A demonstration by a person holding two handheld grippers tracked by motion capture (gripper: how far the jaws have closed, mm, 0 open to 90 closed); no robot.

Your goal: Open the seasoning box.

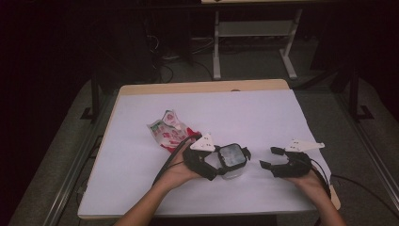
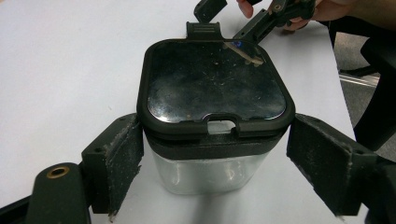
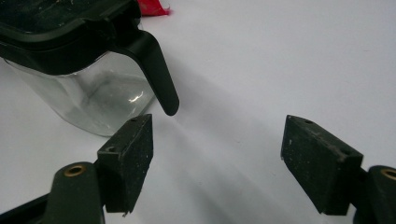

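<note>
The left gripper [image 2: 215, 163] stands with its jaws spread on either side of the clear container [image 2: 212, 172] (black lid [image 2: 215, 81] on), left pad touching its wall, right pad just clear. The right gripper [image 1: 272, 157] gapes empty just beside the lid's side latch [image 3: 156, 70]. The container sits on the white table [image 1: 263, 113]; a red-and-white packet [image 1: 167, 129] lies behind it.

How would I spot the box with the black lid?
Look at the white table, near the person's edge. Between the left gripper's jaws stands a clear square container with a shiny black latch lid. The crumpled red-and-white packet behind it is soft and flat.
</note>
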